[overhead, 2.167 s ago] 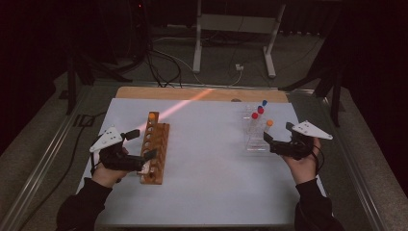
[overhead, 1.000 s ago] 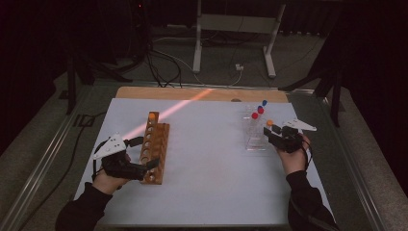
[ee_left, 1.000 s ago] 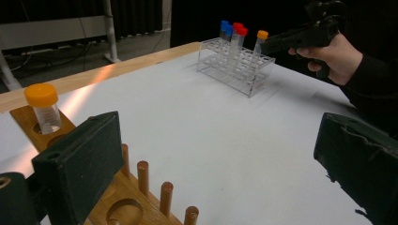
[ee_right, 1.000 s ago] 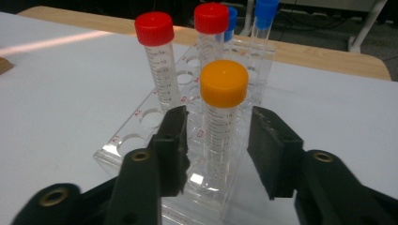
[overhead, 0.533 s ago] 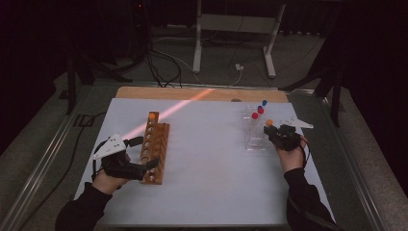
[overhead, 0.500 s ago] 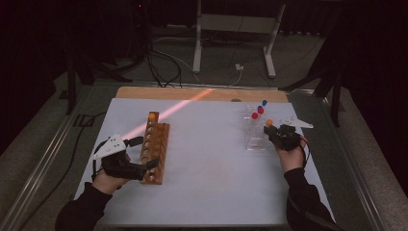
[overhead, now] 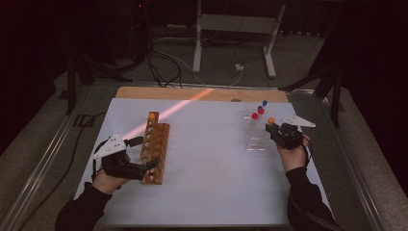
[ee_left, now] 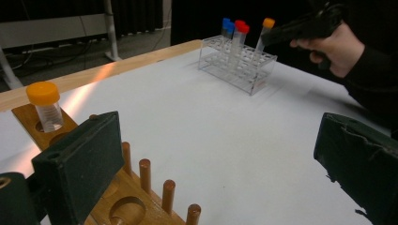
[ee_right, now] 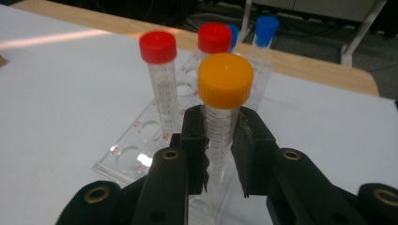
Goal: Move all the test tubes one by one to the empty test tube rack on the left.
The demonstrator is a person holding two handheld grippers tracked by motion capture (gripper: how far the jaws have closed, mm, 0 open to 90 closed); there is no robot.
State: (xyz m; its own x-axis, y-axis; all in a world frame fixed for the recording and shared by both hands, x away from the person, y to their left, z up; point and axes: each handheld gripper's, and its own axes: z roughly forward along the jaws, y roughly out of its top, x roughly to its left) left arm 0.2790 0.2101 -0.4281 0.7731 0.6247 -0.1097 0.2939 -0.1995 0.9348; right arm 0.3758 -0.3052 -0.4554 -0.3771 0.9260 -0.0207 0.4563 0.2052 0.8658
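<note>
- High view: your right gripper (overhead: 275, 131) is sitting at the right of the frame, clenched on the orange-capped tube (overhead: 271, 122) at the near corner of the clear rack (overhead: 255, 139). The tube is standing upright, long axis vertical, so I judge the coming move is a straight lift up out of its hole. Your right hand is the nearer one by far. Your left gripper (overhead: 144, 153) is at lower left, jaws apart, straddling the near end of the wooden rack (overhead: 155, 146), squeezing nothing as far as I can tell. One orange-capped tube (overhead: 152, 116) is already standing at that rack's far end.
- Left gripper view: your own jaws are standing wide at the bottom corners, released, with the wooden rack (ee_left: 123, 198) between them at lower left. The clear rack (ee_left: 237, 61) is sitting well away at top centre, and your right gripper (ee_left: 272, 35) is reaching in from upper right onto the orange tube (ee_left: 264, 34), just below its cap.
- Right gripper view: the jaws are closing in from both sides on the orange-capped tube (ee_right: 221, 110) at centre frame, pads pressing the barrel below the cap. The tube is sitting dead centre between them, upright, foot down in the clear rack (ee_right: 126, 160). Red-capped tubes (ee_right: 161, 79) and a blue-capped tube (ee_right: 263, 44) are standing just behind, near but apart.
</note>
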